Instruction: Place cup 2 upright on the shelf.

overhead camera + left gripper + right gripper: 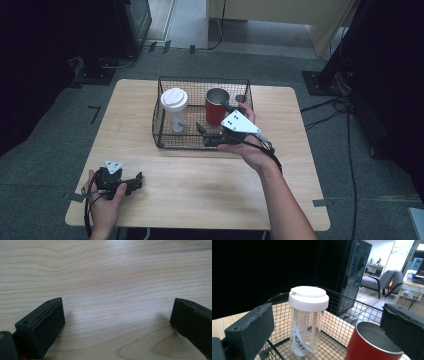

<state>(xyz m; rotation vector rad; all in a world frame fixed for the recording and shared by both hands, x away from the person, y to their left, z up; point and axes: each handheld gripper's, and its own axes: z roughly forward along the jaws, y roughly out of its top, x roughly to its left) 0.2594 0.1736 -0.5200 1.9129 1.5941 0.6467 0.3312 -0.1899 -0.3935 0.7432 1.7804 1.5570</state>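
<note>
You're lining the right tongs (pixel 201 134), released, up on the clear tumbler (pixel 308 320) standing in the wire basket (pixel 161 132) beside the red cup (pixel 372 343). Left tongs (pixel 117 322) are idling open on the worktop (pixel 200 185). Next, I'd judge: straddle the tumbler, then clench.

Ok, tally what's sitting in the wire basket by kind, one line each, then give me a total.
Clear cup with white lid: 1
Red cup, open top: 1
Total: 2, both upright in the wire basket, lidded cup to the left of the red one in the high view. The right gripper hovers open at the basket's near edge.
</note>
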